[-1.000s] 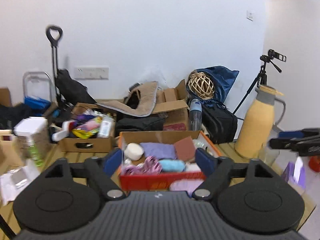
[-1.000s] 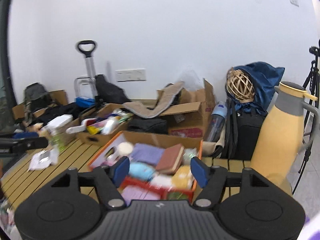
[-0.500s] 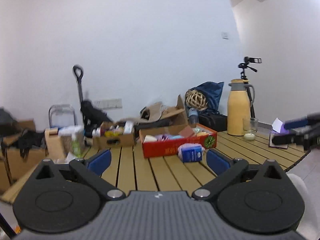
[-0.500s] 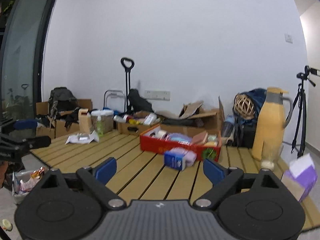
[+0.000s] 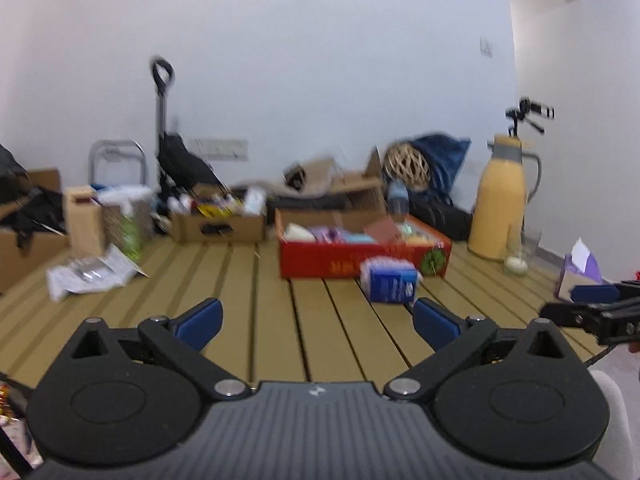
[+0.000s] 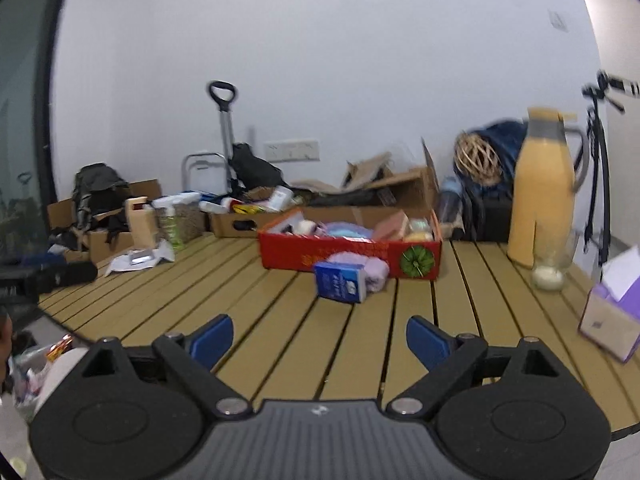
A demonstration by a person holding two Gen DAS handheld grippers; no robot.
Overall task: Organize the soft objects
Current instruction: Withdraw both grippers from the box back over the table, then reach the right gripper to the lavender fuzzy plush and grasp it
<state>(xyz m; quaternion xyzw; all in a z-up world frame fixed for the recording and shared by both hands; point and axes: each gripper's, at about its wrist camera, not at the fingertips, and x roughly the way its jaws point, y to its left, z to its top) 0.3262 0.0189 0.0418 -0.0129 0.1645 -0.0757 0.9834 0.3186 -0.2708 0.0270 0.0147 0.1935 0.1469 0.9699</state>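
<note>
Over near worktop (image 6: 360, 344) edge: both claws, left claw (image 5: 316, 320) and right claw (image 6: 318, 340), spread wide, empty, pulled well back from red box (image 6: 348, 254); blue pack (image 6: 340, 282) outside box, unsorted.

On the slatted wooden table (image 6: 360, 344) we see a yellow jug (image 6: 542, 184) beside a glass (image 6: 550, 268), a purple tissue box (image 6: 610, 316) — and crumpled paper (image 5: 90, 274) at the far left edge

Left hand-held gripper (image 5: 316, 316): black ribbed body, blue fingertip pads (image 5: 200, 317), silver screws
</note>
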